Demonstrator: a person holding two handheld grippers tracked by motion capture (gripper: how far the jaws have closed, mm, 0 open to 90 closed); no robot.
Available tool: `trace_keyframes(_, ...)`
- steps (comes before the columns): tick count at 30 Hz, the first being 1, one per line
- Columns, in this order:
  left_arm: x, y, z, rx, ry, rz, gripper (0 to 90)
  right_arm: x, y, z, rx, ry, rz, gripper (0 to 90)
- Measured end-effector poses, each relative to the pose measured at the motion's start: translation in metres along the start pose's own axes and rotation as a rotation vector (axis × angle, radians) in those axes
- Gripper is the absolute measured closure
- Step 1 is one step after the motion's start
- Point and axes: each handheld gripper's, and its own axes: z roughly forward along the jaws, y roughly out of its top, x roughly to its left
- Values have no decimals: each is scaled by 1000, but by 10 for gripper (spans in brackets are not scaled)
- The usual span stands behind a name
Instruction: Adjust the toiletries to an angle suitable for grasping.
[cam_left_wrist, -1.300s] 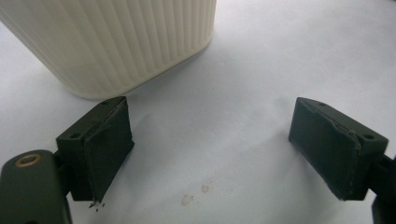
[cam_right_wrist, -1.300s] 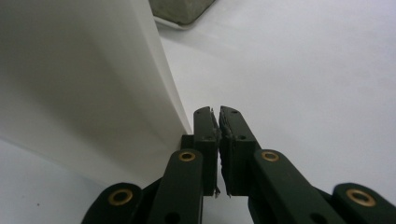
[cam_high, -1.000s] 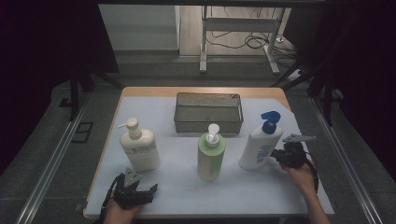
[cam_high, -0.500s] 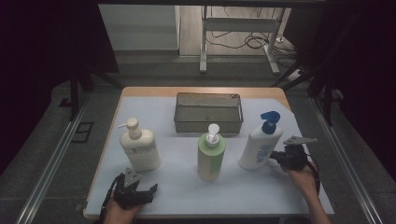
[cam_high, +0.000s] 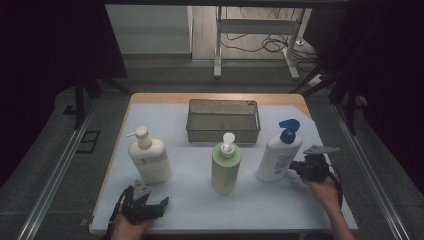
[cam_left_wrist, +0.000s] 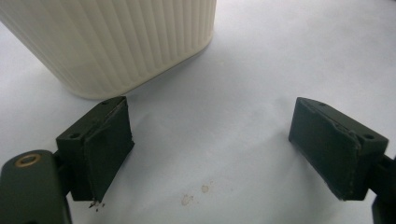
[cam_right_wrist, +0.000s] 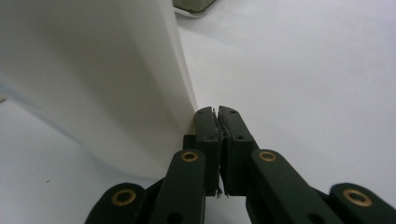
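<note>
We count three pump bottles on the table: a cream bottle near left, a green bottle centre, a white bottle with a blue pump right. One mesh basket stands behind. Our right gripper, jaws clenched on nothing, touches the white bottle's base. Our left gripper is released beside the cream bottle.

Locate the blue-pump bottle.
In the high view, the blue-pump bottle stands right of the green bottle, beside the shut right gripper.
</note>
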Motion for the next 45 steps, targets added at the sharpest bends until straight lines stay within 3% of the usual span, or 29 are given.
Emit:
trace_keyframes(7, 0, 0, 0, 0, 0, 0, 130, 0, -1, 0, 4, 26, -20, 886)
trace_keyframes(16, 0, 0, 0, 0, 0, 0, 130, 12, -5, -3, 11, 40, -55, 885)
trace_keyframes(25, 0, 0, 0, 1, 1, 0, 130, 22, -15, -7, 3, 48, -31, 882)
trace_keyframes(45, 0, 0, 0, 2, 1, 0, 130, 46, -28, -12, 19, 67, -77, 855)
